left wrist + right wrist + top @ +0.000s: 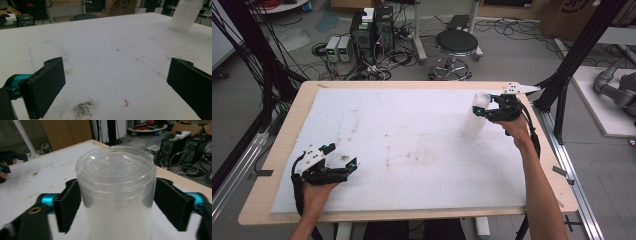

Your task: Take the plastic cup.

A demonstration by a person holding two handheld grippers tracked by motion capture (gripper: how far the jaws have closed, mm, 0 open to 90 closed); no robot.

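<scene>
Stack of clear plastic cups (474, 120) stood upright at far right of white-padded tabletop (412, 150). Right hand-held gripper (484, 109) placed around top of stack; top cup (116, 180) seen between jaws, left jaw touching wall, right jaw just beside it; firm grasp cannot be told. Left hand-held gripper (349, 162) held released, jaws wide apart, low over near left tabletop, well apart from stack (186, 15).
</scene>
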